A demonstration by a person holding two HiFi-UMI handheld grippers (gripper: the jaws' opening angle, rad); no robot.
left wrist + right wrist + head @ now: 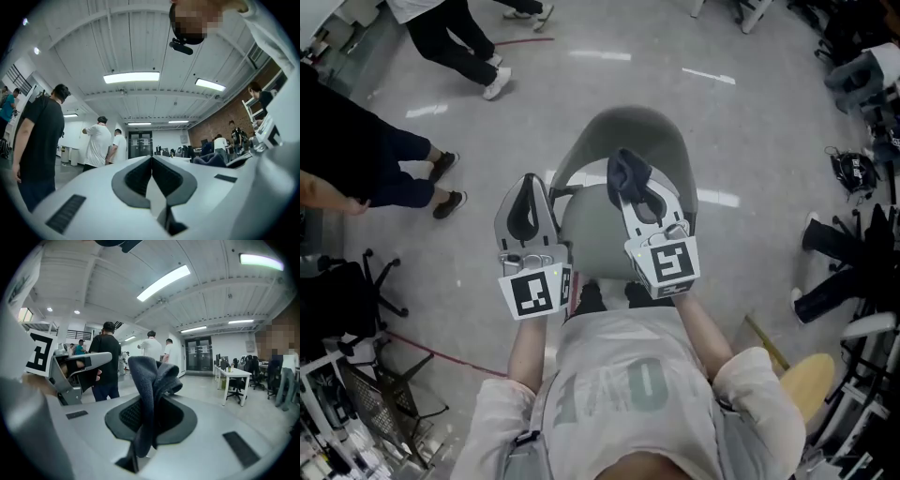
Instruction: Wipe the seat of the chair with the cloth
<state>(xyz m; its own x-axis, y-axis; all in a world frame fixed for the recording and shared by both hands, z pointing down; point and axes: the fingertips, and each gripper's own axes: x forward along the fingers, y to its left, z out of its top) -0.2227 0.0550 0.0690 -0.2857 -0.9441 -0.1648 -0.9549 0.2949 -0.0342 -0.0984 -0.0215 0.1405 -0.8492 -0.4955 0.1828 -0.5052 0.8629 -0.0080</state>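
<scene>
Between the jaws of my right gripper (146, 405) sits the cloth (149, 380), dark grey and folded over. It is pinched tight, and its bunched end stands up past the tips. Under that gripper is the chair (630, 127), grey with a curved backrest. Its seat (598, 239) lies below and between my two grippers, and the cloth is held clear of it. Just to the left of the right gripper, my left gripper (528, 202) is at about the same height. Its jaws are pressed together with nothing between them. Further left of it, people (441, 37) stand on the pale floor (581, 84).
</scene>
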